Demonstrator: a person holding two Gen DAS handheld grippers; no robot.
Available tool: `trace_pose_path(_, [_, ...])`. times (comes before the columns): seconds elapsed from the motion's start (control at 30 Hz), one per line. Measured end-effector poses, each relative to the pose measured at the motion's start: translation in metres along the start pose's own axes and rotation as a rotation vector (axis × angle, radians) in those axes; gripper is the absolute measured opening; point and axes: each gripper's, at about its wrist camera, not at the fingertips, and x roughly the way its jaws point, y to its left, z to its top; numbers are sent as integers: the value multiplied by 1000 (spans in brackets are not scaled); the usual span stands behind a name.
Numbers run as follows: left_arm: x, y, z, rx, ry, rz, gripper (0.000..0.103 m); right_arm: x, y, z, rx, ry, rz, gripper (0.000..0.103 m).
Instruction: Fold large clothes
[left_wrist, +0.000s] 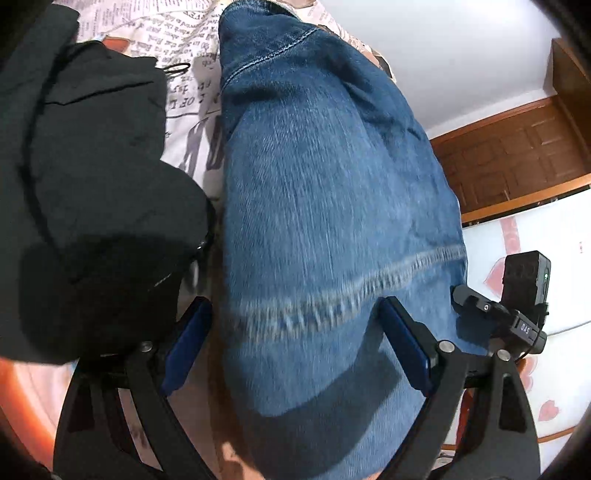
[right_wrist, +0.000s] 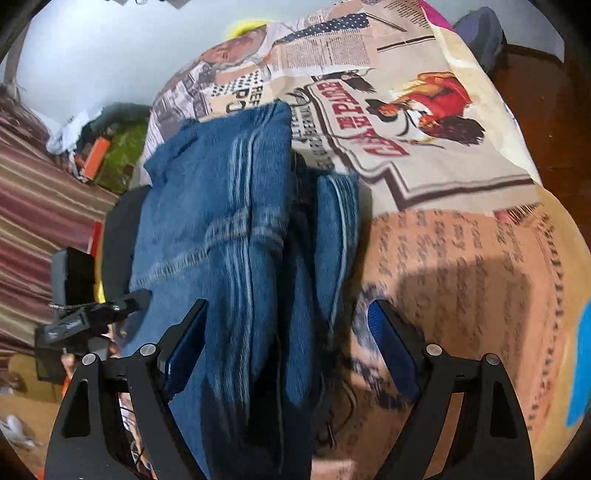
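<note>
Now: both hands are over a bed with a newspaper-print bedsheet (right_wrist: 443, 177).
Jeans: blue jeans (left_wrist: 332, 206) lie on the bed, stretching away in front of the left tongs (left_wrist: 295, 339) and partly between their pads. In the right view the jeans (right_wrist: 221, 221) look bunched in long folds, in front of the right tongs (right_wrist: 288, 336) and mostly by their left pad.
Left tongs: spread wide. The jeans fill the gap, but the pads do not squeeze them.
Right tongs: spread wide too. Cloth lies between the pads, nearer the left one, and is not pinched.
Black clothes: a pile of black clothes (left_wrist: 81, 155) sits just to the left of the left tongs, beside the jeans. I cannot tell if they are folded neatly.
Done so far: the jeans look doubled over the long way, with the legs on top of each other, I think.
Left to do: they still look long and lumpy, so I think they need smoothing and at least one more fold, end to end.
Containers: no basket or box is clear here. Some messy stuff (right_wrist: 107, 147) lies far off past the left pad of the right tongs, too blurry to name.
</note>
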Motion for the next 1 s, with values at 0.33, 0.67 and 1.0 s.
trace_pose_path(0.33, [15,-22,3,67,-9,21,88,26,-2,16,49,62,116,62])
trace_pose_path(0.67, [-12,-42,-9,94,-44,8,46,-4,13,8,97,20,142,24])
trace_pose_path(1.0, [-97,-58,-14,164,-181,-5,42,-44,85,5,-89,-77,78,22])
